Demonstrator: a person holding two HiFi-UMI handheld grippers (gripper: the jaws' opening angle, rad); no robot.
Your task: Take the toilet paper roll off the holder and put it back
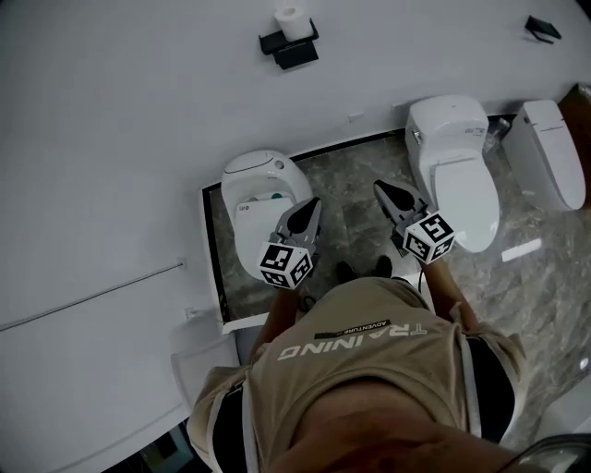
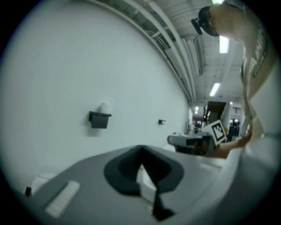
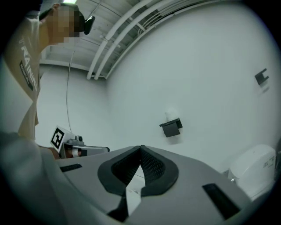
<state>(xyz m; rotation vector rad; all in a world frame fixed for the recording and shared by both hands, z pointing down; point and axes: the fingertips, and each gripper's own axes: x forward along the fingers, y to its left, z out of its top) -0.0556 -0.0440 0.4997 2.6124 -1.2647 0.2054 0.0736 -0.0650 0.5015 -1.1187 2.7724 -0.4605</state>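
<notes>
White wall [image 1: 129,139] ahead, toilet paper roll [image 1: 293,19] sitting on its black holder [image 1: 295,51]. Toilets [image 1: 454,157] stand on a grey marbled floor [image 1: 351,180]. Left tongs [image 1: 311,207] and right tongs [image 1: 381,189] both clenched, empty.

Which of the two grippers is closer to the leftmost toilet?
Left. The left gripper hangs over the leftmost toilet's right edge; the right gripper is farther right, above the floor beside the middle toilet.
</notes>
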